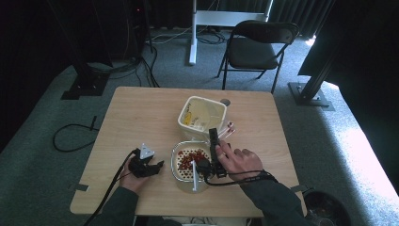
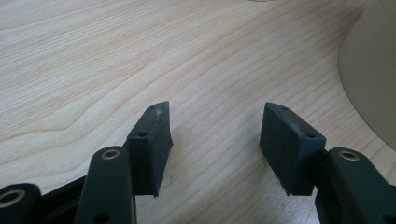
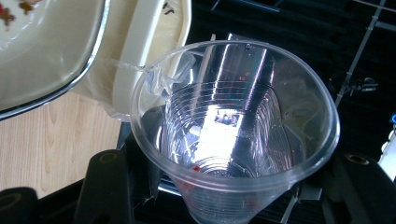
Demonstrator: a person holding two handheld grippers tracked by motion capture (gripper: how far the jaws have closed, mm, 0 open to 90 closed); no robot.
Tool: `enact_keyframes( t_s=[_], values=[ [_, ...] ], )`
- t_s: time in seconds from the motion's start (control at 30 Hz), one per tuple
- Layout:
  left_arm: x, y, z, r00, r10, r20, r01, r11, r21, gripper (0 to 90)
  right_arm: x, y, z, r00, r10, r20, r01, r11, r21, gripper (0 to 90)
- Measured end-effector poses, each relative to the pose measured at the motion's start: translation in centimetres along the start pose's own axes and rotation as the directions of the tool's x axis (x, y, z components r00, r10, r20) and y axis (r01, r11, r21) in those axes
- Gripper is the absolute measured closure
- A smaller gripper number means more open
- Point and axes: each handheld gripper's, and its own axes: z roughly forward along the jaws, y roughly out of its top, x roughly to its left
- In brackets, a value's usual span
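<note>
Clamped in the right tool (image 3: 224, 205), a clear plastic cup (image 3: 233, 135) tilts at centre frame; slipping could scatter leftover bits. Left tool (image 2: 215, 140) rests open, empty.

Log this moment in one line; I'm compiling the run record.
left tool: open, over bare table | right tool: shut on clear plastic cup | cup: nearly empty | bowl: red pieces inside

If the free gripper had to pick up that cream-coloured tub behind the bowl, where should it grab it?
Probably by the rim. The cream tub stands upright and open-topped, too wide for the jaws to span, so the left gripper, open over bare table, would best come down from above with one jaw inside and one outside the wall on its near left side, away from the bowl and right gripper.
</note>
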Motion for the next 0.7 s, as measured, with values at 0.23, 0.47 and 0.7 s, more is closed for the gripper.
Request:
enact_keyframes(
  t_s=[0.23,0.47,0.7],
  values=[
    [-0.01,0.01,0.03,1.0,0.0,0.002,0.0,1.0,-0.001,44.1,-0.2,0.39,-0.79,1.0,-0.006,-0.003,0.006,0.999,-0.035,40.6],
    [0.03,0.0,0.05,1.0,-0.002,0.008,0.002,1.0,-0.001,44.1,-0.65,0.39,-0.33,0.9993,0.032,-0.021,-0.033,0.999,-0.035,40.6],
    [-0.01,0.01,0.05,1.0,-0.002,0.008,0.002,1.0,-0.002,44.0,-0.41,0.55,-0.37,0.999,0.041,-0.019,-0.042,0.998,-0.04,40.9]
  ],
)
